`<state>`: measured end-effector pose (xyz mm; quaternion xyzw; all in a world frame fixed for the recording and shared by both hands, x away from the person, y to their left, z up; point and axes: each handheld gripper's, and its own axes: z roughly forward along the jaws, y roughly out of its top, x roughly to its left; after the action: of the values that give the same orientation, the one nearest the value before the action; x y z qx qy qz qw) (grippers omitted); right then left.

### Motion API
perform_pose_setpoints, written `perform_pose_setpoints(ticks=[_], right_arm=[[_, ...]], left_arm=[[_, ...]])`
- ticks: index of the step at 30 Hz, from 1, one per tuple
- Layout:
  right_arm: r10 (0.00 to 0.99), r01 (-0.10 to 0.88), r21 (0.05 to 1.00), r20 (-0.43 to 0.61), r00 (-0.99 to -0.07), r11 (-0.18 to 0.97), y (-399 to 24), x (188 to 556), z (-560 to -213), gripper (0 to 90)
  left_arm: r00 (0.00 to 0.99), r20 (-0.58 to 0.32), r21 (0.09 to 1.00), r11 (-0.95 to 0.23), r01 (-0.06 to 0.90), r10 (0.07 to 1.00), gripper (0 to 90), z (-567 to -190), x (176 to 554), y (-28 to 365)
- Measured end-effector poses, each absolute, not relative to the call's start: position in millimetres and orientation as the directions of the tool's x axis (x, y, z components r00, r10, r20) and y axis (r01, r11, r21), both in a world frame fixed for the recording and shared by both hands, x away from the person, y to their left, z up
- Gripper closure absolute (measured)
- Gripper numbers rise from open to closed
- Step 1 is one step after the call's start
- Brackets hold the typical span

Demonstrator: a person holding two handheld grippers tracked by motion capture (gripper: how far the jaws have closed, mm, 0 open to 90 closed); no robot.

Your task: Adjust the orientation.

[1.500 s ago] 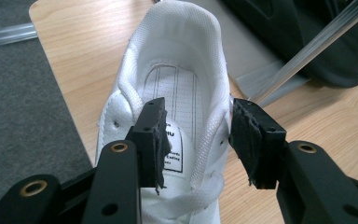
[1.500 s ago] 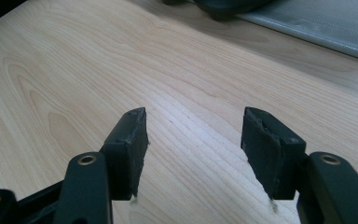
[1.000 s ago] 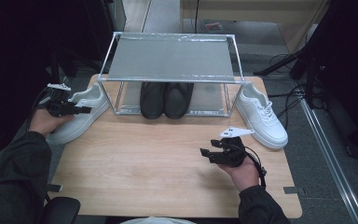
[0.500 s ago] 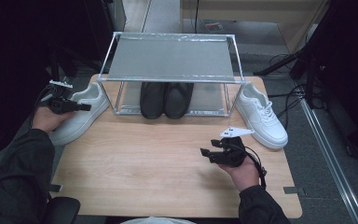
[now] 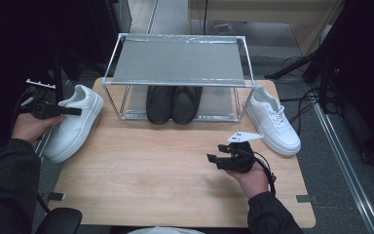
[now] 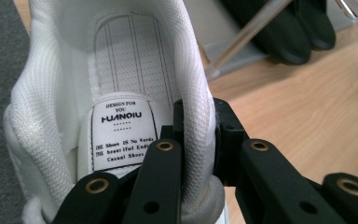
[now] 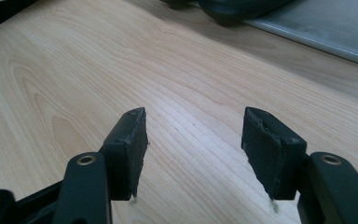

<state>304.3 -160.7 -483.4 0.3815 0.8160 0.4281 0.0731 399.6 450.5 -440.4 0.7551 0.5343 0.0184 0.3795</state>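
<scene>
Table (image 5: 175,161) evenly lit w/ dark surroundings, high view soft, close-ups sharp, no glare.

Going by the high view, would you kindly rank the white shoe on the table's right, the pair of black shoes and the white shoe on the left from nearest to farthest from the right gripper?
From the right gripper:
1. Right white shoe, at the table's right edge.
2. Black shoes, under the rack, centre back.
3. Left white shoe, at the far left edge, clamped in the left gripper.
</scene>
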Motion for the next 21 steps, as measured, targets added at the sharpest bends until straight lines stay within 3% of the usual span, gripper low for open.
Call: perform_pose_setpoints(ticks=[21], right_arm=[[0.605, 0.512, 0.772, 0.214, -0.767, 0.377, -133.8, 327.5, -473.7, 42.0]], left_arm=[[0.46, -0.373, 0.607, -0.163, 0.778, 0.806, 82.8, -418.0, 321.2, 406.9]])
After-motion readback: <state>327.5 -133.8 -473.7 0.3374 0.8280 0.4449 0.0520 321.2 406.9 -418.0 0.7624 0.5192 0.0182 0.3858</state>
